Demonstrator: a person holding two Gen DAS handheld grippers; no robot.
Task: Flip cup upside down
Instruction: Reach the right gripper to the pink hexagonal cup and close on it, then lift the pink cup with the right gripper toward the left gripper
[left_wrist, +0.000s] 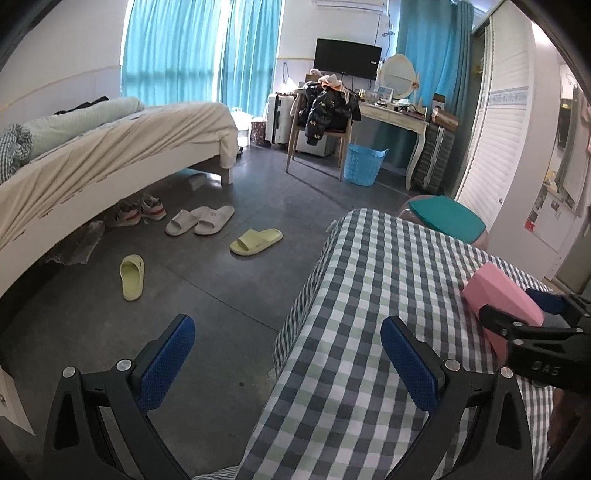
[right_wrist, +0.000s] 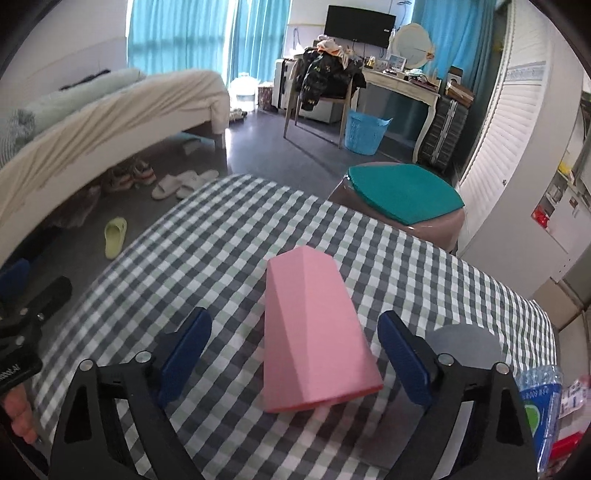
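A pink faceted cup stands mouth down on the checked tablecloth, its wide rim nearest the camera and its narrow base up. My right gripper is open, with one blue finger on each side of the cup and a gap on both sides. In the left wrist view the cup shows at the right with the right gripper around it. My left gripper is open and empty over the table's left edge, with the left finger over the floor.
A grey round coaster lies right of the cup, and a water bottle stands at the near right. A stool with a teal cushion stands beyond the table. Slippers lie on the floor beside a bed.
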